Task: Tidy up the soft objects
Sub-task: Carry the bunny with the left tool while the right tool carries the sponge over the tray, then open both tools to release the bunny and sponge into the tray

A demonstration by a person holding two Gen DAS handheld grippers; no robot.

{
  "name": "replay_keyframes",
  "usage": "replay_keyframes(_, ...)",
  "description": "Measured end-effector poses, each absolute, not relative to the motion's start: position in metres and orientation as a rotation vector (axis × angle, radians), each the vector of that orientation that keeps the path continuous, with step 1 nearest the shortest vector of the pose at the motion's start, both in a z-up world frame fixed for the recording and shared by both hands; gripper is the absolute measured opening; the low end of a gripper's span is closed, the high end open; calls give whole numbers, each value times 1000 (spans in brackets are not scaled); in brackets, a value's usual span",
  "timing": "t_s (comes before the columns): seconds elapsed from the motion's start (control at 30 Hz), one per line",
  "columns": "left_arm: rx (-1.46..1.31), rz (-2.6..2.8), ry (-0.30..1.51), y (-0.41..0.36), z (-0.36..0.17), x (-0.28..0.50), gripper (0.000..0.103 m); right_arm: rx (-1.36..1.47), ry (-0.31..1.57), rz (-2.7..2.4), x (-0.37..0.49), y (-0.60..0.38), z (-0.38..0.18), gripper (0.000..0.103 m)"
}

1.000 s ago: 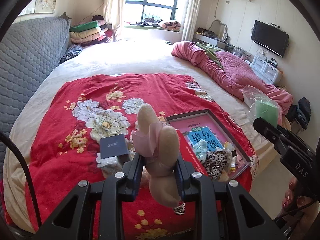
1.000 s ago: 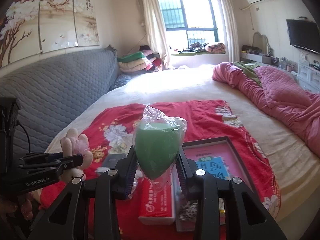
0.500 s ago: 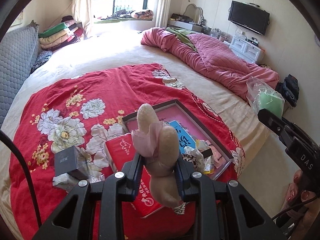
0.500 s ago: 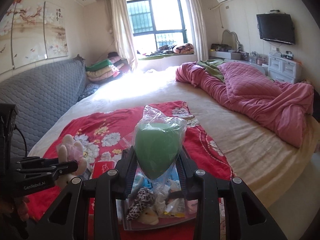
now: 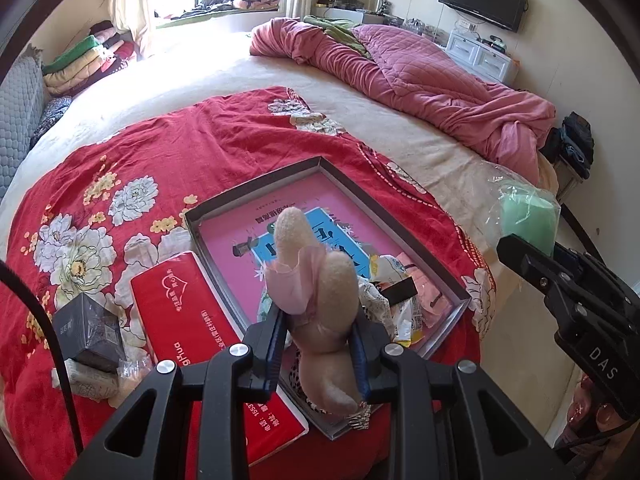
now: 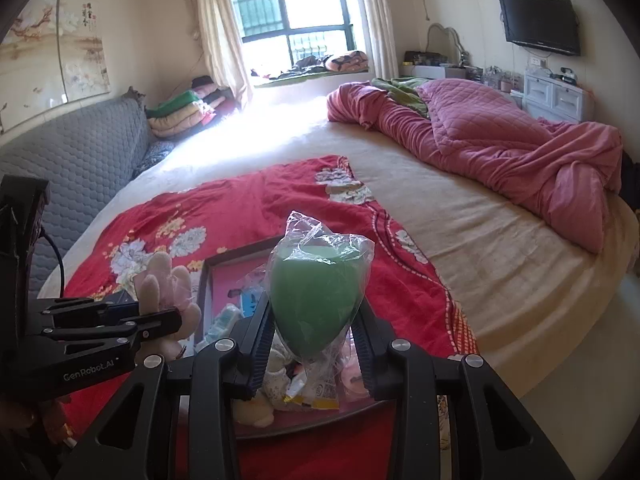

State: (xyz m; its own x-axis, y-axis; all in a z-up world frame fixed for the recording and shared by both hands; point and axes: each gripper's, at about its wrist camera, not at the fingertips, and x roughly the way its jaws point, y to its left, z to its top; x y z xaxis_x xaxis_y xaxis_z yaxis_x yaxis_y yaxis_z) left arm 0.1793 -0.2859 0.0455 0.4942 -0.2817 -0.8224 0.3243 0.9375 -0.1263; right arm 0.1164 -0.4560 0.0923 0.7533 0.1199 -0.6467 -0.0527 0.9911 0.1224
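My left gripper (image 5: pixel 320 344) is shut on a beige plush rabbit (image 5: pixel 320 280) with a pink frill, held over the near corner of a shallow grey-rimmed tray (image 5: pixel 256 192) with a pink bottom. The rabbit (image 6: pixel 168 292) and left gripper (image 6: pixel 168 318) also show at the left of the right wrist view. My right gripper (image 6: pixel 316 340) is shut on a green sponge in a clear plastic bag (image 6: pixel 316 292), above the tray (image 6: pixel 240 258). That bagged sponge (image 5: pixel 528 212) appears at the right edge of the left wrist view. Several small soft items (image 5: pixel 404 312) lie in the tray.
A red tissue pack (image 5: pixel 188 320) and a dark box (image 5: pixel 90 330) lie left of the tray on the red floral blanket (image 5: pixel 160 152). A pink quilt (image 6: pixel 500 148) is heaped on the bed's far right. The bed's edge (image 6: pixel 560 340) drops off to the right.
Both grippers moved right and down over the bed with their loads. The tray, earlier at the right of the left wrist view, now sits under both grippers.
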Motion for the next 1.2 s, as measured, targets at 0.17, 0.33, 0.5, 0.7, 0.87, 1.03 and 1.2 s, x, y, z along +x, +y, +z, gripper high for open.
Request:
replay_keyframes(0.17,55,-373,1020,-294,28,185,29,107,752,90,122,-462,72,38)
replay_keyframes(0.33,55,-370,1042,-297,14,190,29,103,789,86,128,-465,55,38)
replay_keyframes(0.5,46,-377,1056,-299,3,195,29,108,838,72,134,-468,37,38)
replay_keyframes(0.7,42,-385,1066,-302,-5,199,29,111,888,49,142,-471,19,38)
replay_keyframes(0.87,38,-385,1072,-302,-10,202,29,99,912,24,145,-473,9,38)
replay_keyframes(1.03,32,-386,1073,-301,-13,204,29,87,944,16,152,-473,-3,38)
replay_keyframes(1.2,23,-381,1076,-298,-16,207,29,85,962,39,161,-465,-13,38)
